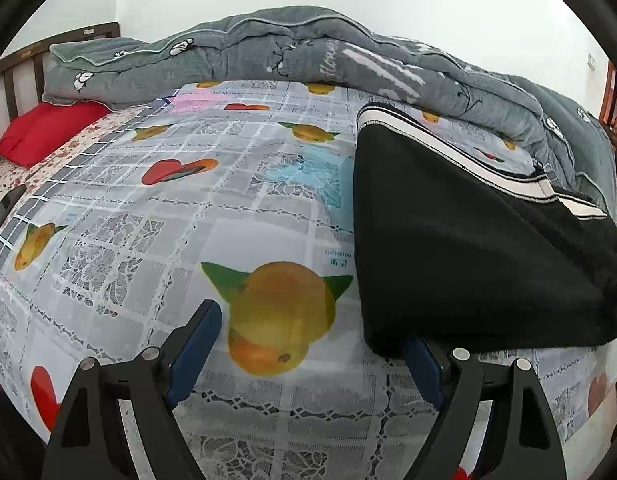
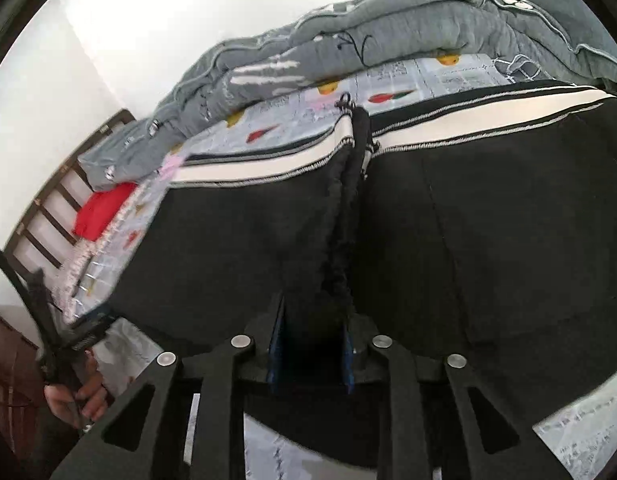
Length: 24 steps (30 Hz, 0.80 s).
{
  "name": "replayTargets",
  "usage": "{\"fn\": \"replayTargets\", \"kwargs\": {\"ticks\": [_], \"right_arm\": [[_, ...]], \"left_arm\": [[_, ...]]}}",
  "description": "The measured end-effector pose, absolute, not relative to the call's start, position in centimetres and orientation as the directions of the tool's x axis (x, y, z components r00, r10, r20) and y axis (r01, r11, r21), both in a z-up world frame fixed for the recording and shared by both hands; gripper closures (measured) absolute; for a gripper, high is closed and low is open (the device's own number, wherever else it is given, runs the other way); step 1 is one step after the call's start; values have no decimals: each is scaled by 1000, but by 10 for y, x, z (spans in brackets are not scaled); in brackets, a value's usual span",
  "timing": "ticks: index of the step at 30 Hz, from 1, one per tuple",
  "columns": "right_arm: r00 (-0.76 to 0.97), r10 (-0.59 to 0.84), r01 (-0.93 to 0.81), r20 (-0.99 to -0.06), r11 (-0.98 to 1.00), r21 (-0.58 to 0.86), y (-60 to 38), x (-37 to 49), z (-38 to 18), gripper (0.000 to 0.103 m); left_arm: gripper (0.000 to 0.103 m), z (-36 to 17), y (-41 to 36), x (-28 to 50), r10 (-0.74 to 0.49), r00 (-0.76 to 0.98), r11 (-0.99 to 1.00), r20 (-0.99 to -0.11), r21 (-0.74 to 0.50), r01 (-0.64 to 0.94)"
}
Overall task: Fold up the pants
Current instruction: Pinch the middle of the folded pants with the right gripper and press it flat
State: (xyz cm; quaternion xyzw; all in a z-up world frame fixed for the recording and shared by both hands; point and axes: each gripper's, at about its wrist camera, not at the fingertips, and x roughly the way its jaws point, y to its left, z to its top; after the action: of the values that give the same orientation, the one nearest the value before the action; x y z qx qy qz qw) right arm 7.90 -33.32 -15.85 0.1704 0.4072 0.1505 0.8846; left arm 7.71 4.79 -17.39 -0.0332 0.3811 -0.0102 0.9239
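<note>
Black pants [image 1: 460, 248] with a white side stripe lie folded on the patterned bed sheet [image 1: 156, 216], at the right in the left wrist view. My left gripper [image 1: 308, 344] is open and empty above the sheet; its right finger [image 1: 422, 364] sits at the pants' near left corner. In the right wrist view the pants [image 2: 488, 240] fill the frame. My right gripper [image 2: 311, 354] is shut on a raised fold of the black fabric [image 2: 336, 240] in the pants' middle.
A grey quilt [image 1: 292, 48] is bunched along the far side of the bed. A red pillow [image 1: 48, 128] lies by the wooden headboard [image 1: 24, 64] at the left. The left gripper [image 2: 92, 320] and the hand on it show at the right wrist view's left edge.
</note>
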Motion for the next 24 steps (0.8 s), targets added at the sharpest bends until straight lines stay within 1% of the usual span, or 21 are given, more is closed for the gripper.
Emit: {"fn": "replayTargets", "kwargs": {"ticks": [1,3,5,8,10,13,15,17,20,21,24], "right_arm": [[635,399,-123,-662,898,423,-337,73,-153,66],[649,381,-134,-658,909,394,-341,63,-146,64],[654,335,-140,-679,935,327,-341,53,-143,62],[646,263,-141,-716,964,227,-335,37,-149,62],[664,237,-136,-709,971,198,-333,30,-152,62],[683,236,-123,-691,970,210,-332,33,-152,62],[694,204,-94,-690,977,194,-327,44,-154,62],[706,159,-89,-690,987,136,-316,49,-156,62],[718,71,-98,-692,995,0,-299,45,-154,62],[725,69,-108,-685,994,-15,-297,41,-152,62],[719,94,-124,-689,992,7,-299,32,-150,62]], "left_arm": [[17,-174,49,76,-48,708,997,-705,-74,-6],[17,-174,49,76,-52,708,997,-704,-82,-9],[17,-175,48,76,-45,710,996,-702,-85,-20],[17,-175,47,76,-39,713,996,-700,-86,-30],[17,-175,46,76,-35,712,996,-701,-82,-31],[17,-174,45,76,-34,708,997,-705,-78,-30],[17,-174,44,77,-32,706,997,-708,-77,-32],[17,-174,45,77,-32,706,996,-708,-78,-33],[17,-175,45,77,-30,705,997,-709,-75,-33],[17,-175,45,77,-30,706,997,-708,-75,-33],[17,-175,45,77,-28,706,997,-708,-74,-35]]}}
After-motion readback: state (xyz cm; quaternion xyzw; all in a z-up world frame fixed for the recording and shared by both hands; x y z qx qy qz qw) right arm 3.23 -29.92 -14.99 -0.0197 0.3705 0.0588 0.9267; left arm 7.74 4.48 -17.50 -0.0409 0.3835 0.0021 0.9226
